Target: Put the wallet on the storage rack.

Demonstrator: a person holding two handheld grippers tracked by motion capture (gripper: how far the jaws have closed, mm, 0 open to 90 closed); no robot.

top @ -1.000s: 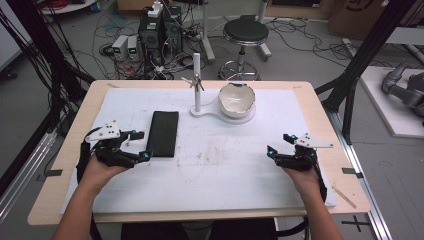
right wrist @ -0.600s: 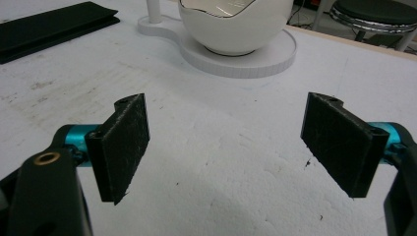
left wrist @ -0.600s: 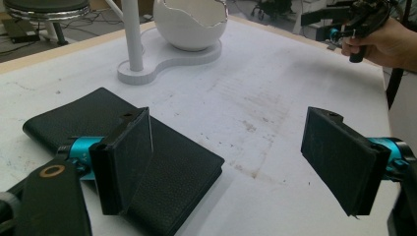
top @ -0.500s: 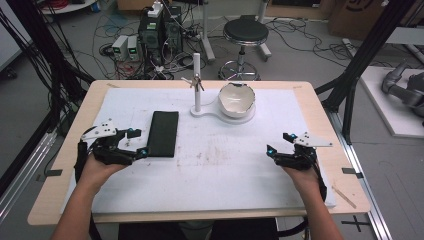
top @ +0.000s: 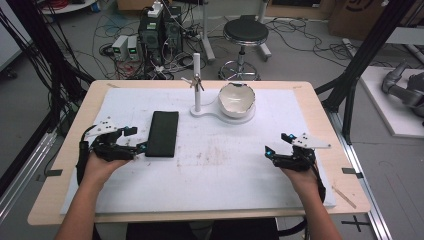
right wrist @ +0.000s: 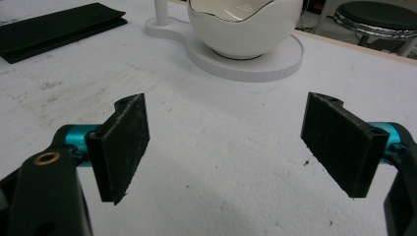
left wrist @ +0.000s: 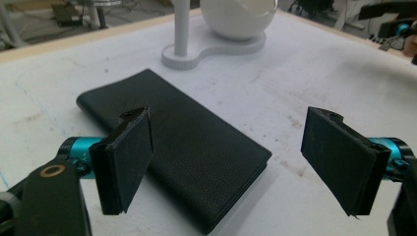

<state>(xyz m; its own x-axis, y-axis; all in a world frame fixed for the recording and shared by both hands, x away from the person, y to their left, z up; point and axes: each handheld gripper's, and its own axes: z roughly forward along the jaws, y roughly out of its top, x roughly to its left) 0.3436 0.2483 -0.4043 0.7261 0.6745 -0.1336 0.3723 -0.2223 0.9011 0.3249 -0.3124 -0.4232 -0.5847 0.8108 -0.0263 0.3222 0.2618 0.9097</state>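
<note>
The wallet (top: 162,133) is plain black, with a fine pebbled grain visible in the left gripper view. It lies on a white mat (top: 215,170) smudged with brownish-grey marks near its middle; the table (top: 65,145) shows a pale wood border along its edges. Toward the far edge, the stand (top: 210,111) and its post are white, and the bowl (top: 237,98) is white with a thin dark rim line. Both the left gripper (top: 131,145) and the right gripper (top: 275,146) are black with teal accents.
</note>
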